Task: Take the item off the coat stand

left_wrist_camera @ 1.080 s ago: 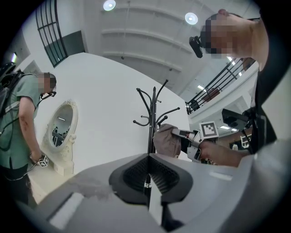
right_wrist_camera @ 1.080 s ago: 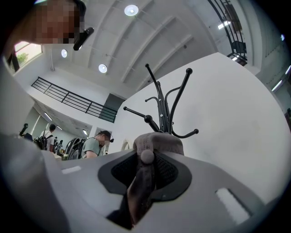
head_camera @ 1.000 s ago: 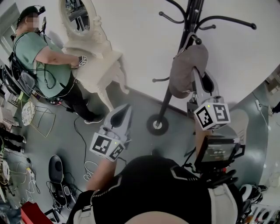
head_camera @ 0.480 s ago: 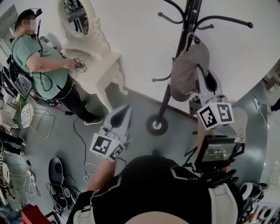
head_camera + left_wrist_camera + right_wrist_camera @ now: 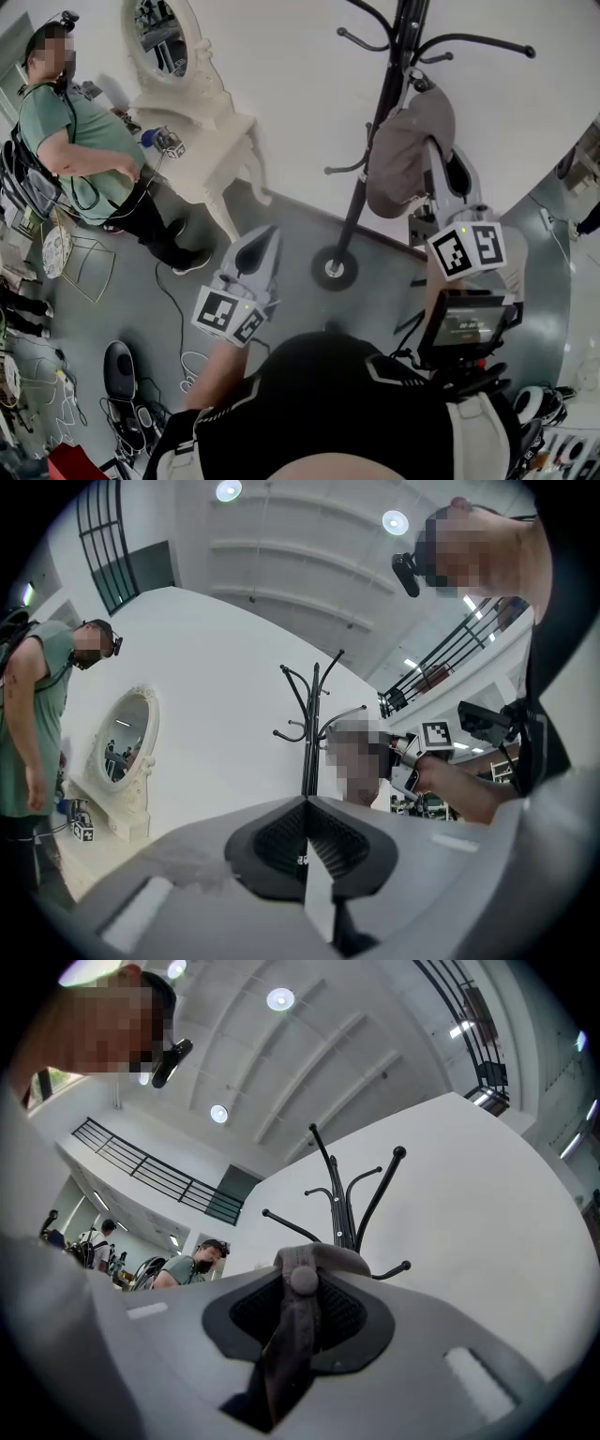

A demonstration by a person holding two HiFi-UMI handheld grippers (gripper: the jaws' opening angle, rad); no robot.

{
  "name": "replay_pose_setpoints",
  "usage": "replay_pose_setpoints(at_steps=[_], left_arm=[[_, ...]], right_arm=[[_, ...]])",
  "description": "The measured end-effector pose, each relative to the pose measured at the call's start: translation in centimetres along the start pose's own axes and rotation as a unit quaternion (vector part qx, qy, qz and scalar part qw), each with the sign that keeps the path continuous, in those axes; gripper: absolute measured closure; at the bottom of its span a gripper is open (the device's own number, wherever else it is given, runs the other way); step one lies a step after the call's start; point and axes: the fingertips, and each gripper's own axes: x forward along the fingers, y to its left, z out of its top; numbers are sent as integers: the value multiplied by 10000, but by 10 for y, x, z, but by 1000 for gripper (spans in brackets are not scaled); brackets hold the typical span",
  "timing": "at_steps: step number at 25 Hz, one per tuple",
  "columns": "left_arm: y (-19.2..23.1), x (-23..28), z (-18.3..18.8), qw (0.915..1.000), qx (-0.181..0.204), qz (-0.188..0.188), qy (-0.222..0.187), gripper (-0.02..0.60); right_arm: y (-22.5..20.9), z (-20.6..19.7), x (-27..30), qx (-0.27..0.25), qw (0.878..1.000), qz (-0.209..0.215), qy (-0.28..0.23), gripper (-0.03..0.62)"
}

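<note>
A grey cap (image 5: pixel 405 148) hangs beside the black coat stand (image 5: pixel 373 150), its top close to a hook. I cannot tell whether it still rests on that hook. My right gripper (image 5: pixel 436 159) reaches up into the cap and is shut on its fabric. In the right gripper view the cap (image 5: pixel 298 1321) is pinched between the pads, button on top, with the coat stand (image 5: pixel 349 1211) behind it. My left gripper (image 5: pixel 266 236) is held low to the left of the stand's base, shut and empty. The left gripper view shows its jaws (image 5: pixel 306 806) together and the coat stand (image 5: pixel 309 733) ahead.
A white vanity table with an oval mirror (image 5: pixel 208 127) stands against the wall at the left. A person in a green shirt (image 5: pixel 70 131) stands beside it. Cables (image 5: pixel 178 314), a wire chair (image 5: pixel 82 264) and gear lie on the grey floor at the left.
My right gripper has risen a little and shifted right, taking the cap with it. The person in green has drawn a hand back from the vanity. The left gripper has stayed put.
</note>
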Motion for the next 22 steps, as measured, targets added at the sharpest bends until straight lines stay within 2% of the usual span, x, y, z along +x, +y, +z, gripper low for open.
replay_pose_setpoints(at_steps=[10, 22], left_arm=[[-9, -5, 0, 9998, -29, -184, -32, 575], [-9, -7, 5, 9995, -24, -323, -5, 575]], right_arm=[[13, 12, -18, -138, 9999, 23, -66, 514], [21, 23, -24, -59, 9998, 26, -170, 514]])
